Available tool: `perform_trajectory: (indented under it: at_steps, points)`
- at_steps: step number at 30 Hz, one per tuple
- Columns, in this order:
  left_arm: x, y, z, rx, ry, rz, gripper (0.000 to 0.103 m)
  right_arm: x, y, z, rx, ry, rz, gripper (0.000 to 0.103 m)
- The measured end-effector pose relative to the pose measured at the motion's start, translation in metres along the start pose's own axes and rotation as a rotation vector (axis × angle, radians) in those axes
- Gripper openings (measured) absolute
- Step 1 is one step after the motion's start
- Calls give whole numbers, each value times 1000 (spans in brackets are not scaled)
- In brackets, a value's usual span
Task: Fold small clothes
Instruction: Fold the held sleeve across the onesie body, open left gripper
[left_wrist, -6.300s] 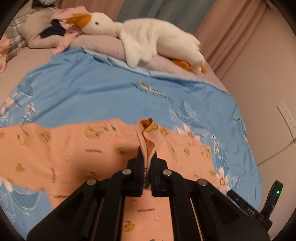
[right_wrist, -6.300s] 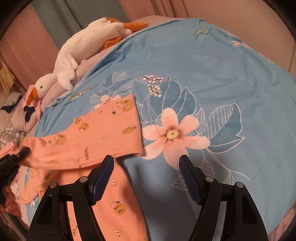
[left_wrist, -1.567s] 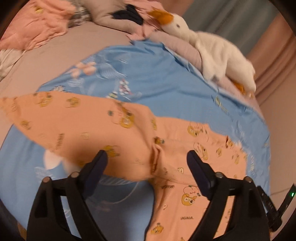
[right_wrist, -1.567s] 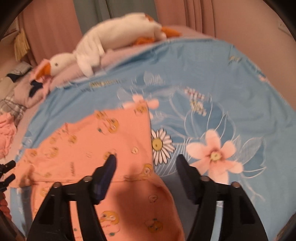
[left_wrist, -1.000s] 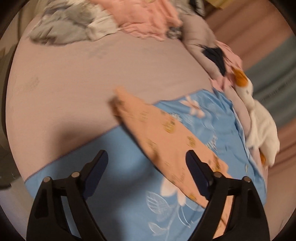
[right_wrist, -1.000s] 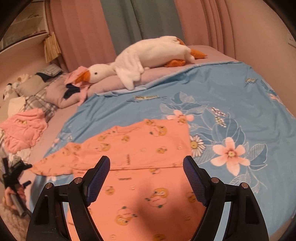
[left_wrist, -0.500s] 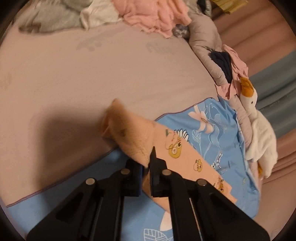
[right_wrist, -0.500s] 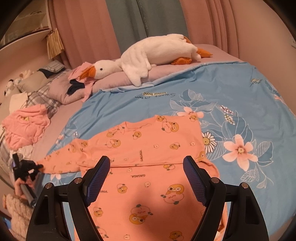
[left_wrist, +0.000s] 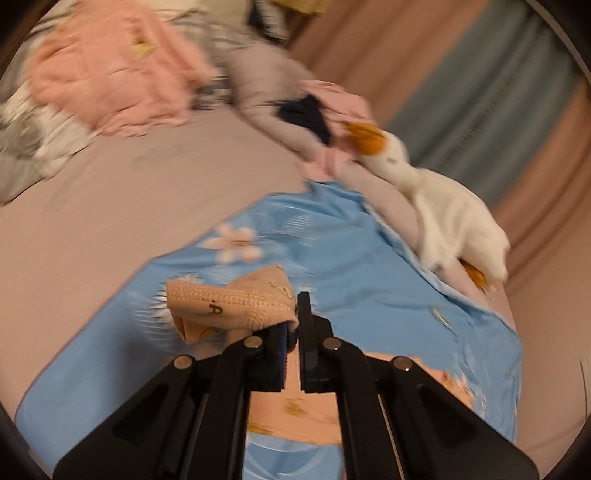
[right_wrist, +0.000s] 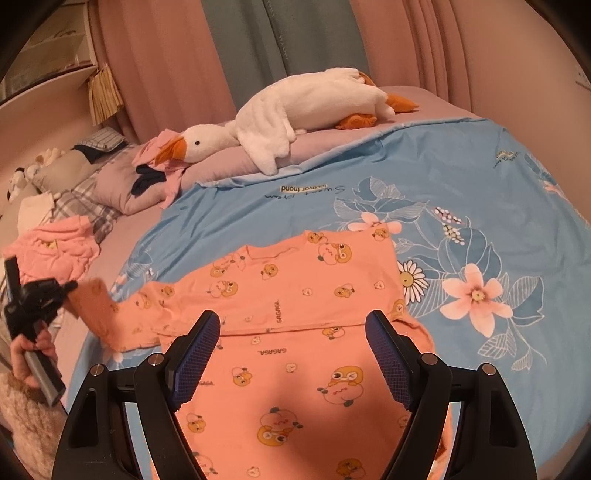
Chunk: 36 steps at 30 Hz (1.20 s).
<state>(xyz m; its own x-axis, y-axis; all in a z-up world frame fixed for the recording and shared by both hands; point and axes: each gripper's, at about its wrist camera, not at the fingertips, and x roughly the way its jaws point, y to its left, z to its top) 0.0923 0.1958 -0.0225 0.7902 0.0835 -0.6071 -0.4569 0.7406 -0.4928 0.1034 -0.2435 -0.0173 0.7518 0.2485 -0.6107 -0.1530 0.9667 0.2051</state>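
The orange top (right_wrist: 295, 332) lies spread on the blue floral duvet (right_wrist: 461, 184) of the bed, already doubled across its middle so a straight fold edge runs between the fingers of the right hand-held gripper (right_wrist: 291, 354); that one hangs above the cloth with its jaws spread wide and nothing between them; the left hand-held gripper (left_wrist: 291, 328) is pressed together on the ribbed sleeve cuff (left_wrist: 229, 302), lifted clear of the duvet at the garment's left side. Judged from this, one body fold is made and the sleeve fold is under way; the other sleeve, not visible, and the final folds seem left; a pink garment (right_wrist: 55, 251) waits near the pillows, beside a plush goose (right_wrist: 295, 110). The top is printed "GAGAGA" among cartoon chicks; the duvet carries script, seen upside down, that seems to read "Sweet Poem".
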Motion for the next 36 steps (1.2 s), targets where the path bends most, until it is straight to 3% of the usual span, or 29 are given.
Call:
perform_trajectory:
  at_steps: [7, 13, 25, 32, 35, 36]
  points:
    - [11, -66, -23, 144, 73, -104, 2, -4, -8, 0, 23, -6, 7, 81]
    - [33, -105, -52, 258, 160, -136, 3, -3, -17, -1, 45, -3, 3, 81]
    - [75, -127, -108, 312, 310, -131, 3, -1, -28, -4, 74, 10, -16, 81]
    - [99, -125, -133, 327, 414, -88, 3, 5, -29, -6, 71, 39, -17, 81]
    - [99, -123, -136, 330, 427, -81, 9, 7, -27, -6, 59, 51, -20, 81]
    - [97, -122, -135, 330, 434, -84, 19, 8, -26, -5, 54, 53, -21, 81]
